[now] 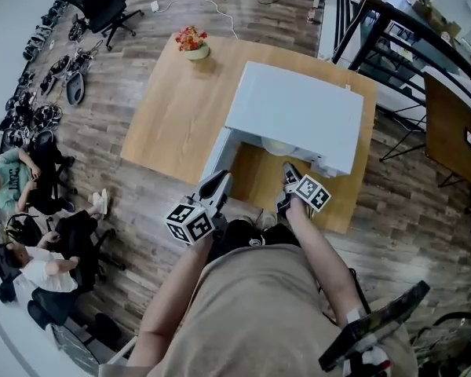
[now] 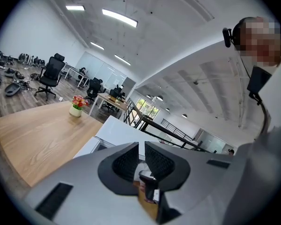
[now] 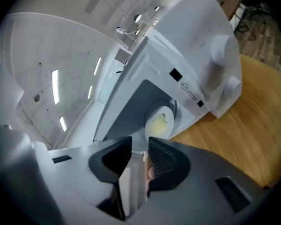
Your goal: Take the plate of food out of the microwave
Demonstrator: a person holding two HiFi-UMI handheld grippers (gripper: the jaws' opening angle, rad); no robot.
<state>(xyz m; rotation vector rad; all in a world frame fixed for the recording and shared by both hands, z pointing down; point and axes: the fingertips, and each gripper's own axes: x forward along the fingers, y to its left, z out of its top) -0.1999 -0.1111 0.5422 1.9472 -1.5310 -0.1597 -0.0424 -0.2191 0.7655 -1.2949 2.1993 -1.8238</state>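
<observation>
A white microwave (image 1: 298,112) stands on a wooden table (image 1: 173,108) with its door (image 1: 217,151) swung open to the left. Inside it sits a white plate of pale yellow food (image 3: 160,121), whose rim just shows under the top's front edge (image 1: 279,146). My right gripper (image 1: 289,171) hovers in front of the opening and points at the plate, with its jaws (image 3: 140,139) a narrow gap apart and gripping nothing. My left gripper (image 1: 220,181) is beside the door's outer edge. Its jaws (image 2: 141,144) also stand slightly apart and are empty.
A small pot of flowers (image 1: 193,44) stands at the table's far corner. People sit on the floor and chairs at the left (image 1: 16,179), next to scattered gear. A black office chair (image 1: 98,2) is at the back left and a black railing (image 1: 392,38) at the right.
</observation>
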